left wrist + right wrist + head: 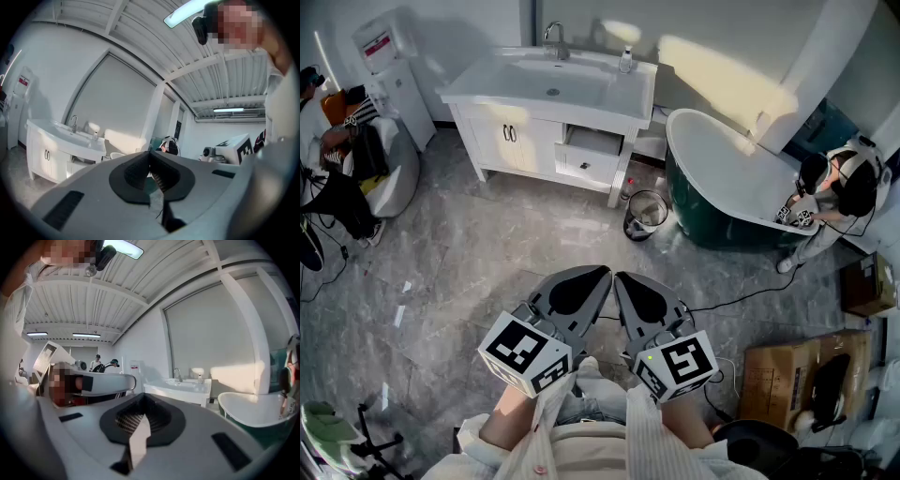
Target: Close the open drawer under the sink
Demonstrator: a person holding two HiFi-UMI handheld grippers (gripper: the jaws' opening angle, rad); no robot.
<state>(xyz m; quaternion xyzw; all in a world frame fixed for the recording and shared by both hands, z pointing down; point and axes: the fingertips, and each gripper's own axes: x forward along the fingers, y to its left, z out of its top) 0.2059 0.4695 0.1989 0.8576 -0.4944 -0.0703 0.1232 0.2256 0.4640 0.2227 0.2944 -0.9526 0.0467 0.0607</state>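
Observation:
A white vanity with a sink and faucet stands at the far wall. Its upper right drawer is pulled out above a shut drawer. Both grippers are held low near my body, far from the vanity. My left gripper and right gripper point toward it side by side, jaws together with nothing held. In the left gripper view the left gripper has its tips meeting, with the vanity small at the left. In the right gripper view the right gripper is shut, and the vanity lies beyond it.
A dark green bathtub sits right of the vanity, with a person crouched at its far end. A small waste bin stands between them. A cable runs across the grey floor. Cardboard boxes lie at right; a water dispenser at left.

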